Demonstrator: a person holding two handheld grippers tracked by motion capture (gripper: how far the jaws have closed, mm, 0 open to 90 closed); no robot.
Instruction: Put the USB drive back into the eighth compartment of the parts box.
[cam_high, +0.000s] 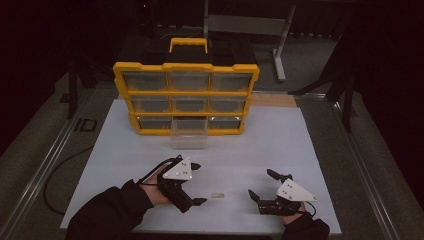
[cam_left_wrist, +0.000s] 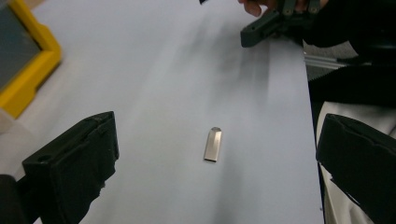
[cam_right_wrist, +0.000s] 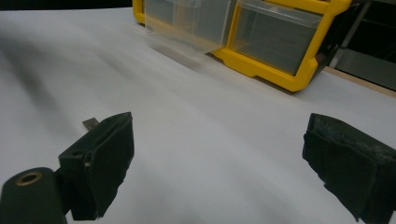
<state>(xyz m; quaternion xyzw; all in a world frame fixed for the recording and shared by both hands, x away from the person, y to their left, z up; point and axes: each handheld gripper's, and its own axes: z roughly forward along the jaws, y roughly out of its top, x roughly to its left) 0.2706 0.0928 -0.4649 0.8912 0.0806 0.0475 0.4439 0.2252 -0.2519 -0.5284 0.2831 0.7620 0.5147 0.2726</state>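
While both of my hands rest low over the white table sheet (cam_high: 300, 135), I see the left gripper (cam_high: 196, 183) with its jaws spread wide and holding nothing. Between those jaws, in the left gripper view, a small flat silver metal USB stick (cam_left_wrist: 213, 144) lies on the sheet, touching neither pad. From the high view the same stick (cam_high: 217, 195) sits between my two tools, just beside the left gripper's lower jaw tip and a little farther from the right gripper (cam_high: 261, 184). That right gripper is also gaping, empty, its jaws well apart in the right gripper view, where one end of the stick (cam_right_wrist: 90, 123) peeks out behind the left-hand pad.

At the far side of the sheet stands a yellow-framed organiser cabinet with clear drawers (cam_high: 186, 94), three rows of three. Its bottom middle clear plastic drawer (cam_high: 189, 133) is pulled out toward me, resting on the sheet.
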